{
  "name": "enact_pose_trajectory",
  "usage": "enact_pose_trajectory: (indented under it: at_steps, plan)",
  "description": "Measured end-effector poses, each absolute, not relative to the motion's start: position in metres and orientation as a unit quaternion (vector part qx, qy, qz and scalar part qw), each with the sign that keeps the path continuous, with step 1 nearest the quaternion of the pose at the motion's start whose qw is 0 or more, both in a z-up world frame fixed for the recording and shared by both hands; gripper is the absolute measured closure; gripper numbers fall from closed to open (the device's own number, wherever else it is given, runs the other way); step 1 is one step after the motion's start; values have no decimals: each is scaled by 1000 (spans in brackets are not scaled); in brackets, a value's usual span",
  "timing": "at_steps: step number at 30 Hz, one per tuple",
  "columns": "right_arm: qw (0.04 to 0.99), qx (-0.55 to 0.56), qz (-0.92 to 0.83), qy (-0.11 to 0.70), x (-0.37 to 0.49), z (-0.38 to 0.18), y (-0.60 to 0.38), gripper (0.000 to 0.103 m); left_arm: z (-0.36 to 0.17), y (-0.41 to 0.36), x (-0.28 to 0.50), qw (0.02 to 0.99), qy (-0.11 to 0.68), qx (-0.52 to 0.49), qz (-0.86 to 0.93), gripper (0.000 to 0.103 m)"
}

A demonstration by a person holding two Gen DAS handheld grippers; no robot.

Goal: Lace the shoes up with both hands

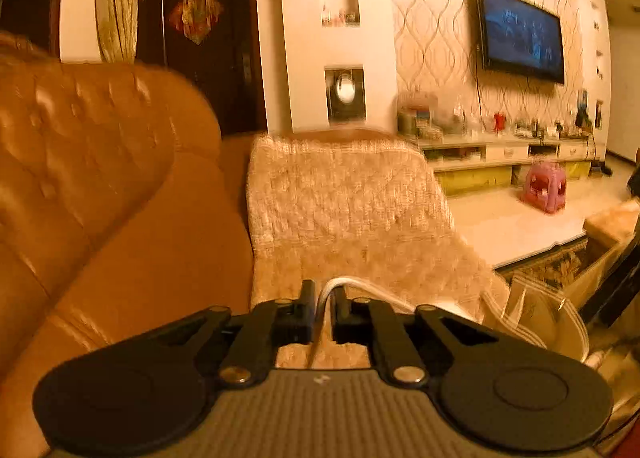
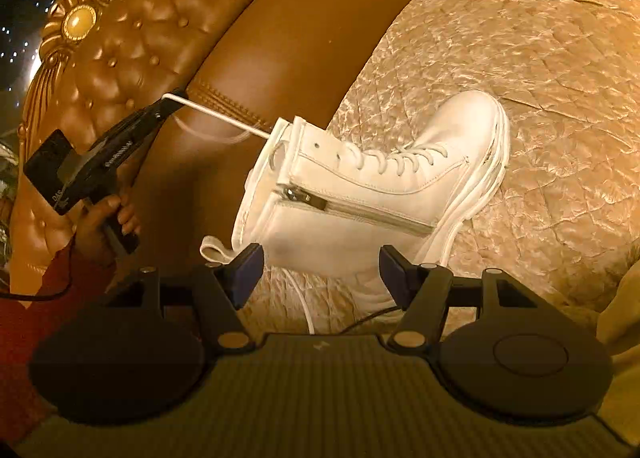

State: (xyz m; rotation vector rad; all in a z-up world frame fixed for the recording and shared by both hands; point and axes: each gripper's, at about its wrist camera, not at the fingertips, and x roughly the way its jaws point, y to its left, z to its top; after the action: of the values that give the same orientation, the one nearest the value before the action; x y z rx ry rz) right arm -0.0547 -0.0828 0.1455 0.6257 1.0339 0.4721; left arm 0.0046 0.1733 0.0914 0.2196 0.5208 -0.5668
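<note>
Lace (image 2: 224, 117) runs taut from boot (image 2: 372, 185) collar to left gripper (image 2: 170, 102), pinched; right gripper (image 2: 320, 270) spread just beside boot; quilted cover (image 2: 540, 77) beyond lies bare.

L tongs (image 1: 323, 304) nearly closed, pinching lace (image 1: 352, 286); R tongs (image 2: 320, 270) wide apart, empty.

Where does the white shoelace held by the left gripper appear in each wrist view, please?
Left wrist view: the white shoelace loops between the left gripper fingers, low and centre.
Right wrist view: the lace runs taut from the left gripper, left of centre, to the top of the white boot.
Shared landmark: the tufted brown leather sofa.
</note>
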Motion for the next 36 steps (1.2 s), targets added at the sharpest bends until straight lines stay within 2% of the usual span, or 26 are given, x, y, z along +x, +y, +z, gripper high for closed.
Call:
enact_pose_trajectory:
  at_steps: [1, 2, 3, 4, 7, 11, 15, 20, 24, 29, 33, 36]
  plan:
    - [797, 294, 219, 480, -56, 144, -84, 31, 76, 172, 11, 909, 294, 106, -276, 67]
    - [796, 298, 219, 480, -57, 142, -85, 31, 53, 175, 16, 893, 344, 98, -274, 55]
    - [793, 304, 218, 481, -58, 139, -86, 31, 30, 177, 20, 873, 394, 89, -272, 48]
    - [791, 308, 215, 484, -59, 136, -87, 31, 7, 180, 24, 852, 442, 80, -269, 49]
    - [783, 316, 208, 494, -58, 128, -91, 31, -36, 195, 20, 817, 516, 34, -254, 49]
    - [777, 330, 207, 494, -55, 123, -95, 31, -43, 211, 19, 818, 526, -20, -231, 47]
    - [777, 339, 206, 489, -50, 118, -95, 31, -40, 206, 43, 846, 502, -4, -178, 47]
    - [780, 355, 197, 476, -48, 115, -97, 31, -62, 162, 83, 847, 504, 44, -164, 55]
    - [788, 366, 175, 462, -53, 117, -104, 31, -84, 142, 103, 832, 526, 72, -157, 78]
    - [800, 362, 165, 449, -54, 124, -107, 31, -91, 143, 110, 830, 532, 60, -155, 79]
    - [801, 359, 171, 447, -43, 125, -101, 31, -89, 142, 109, 830, 529, 74, -161, 97]
    - [809, 350, 162, 444, -37, 130, -97, 31, -75, 146, 104, 833, 522, 84, -165, 100]
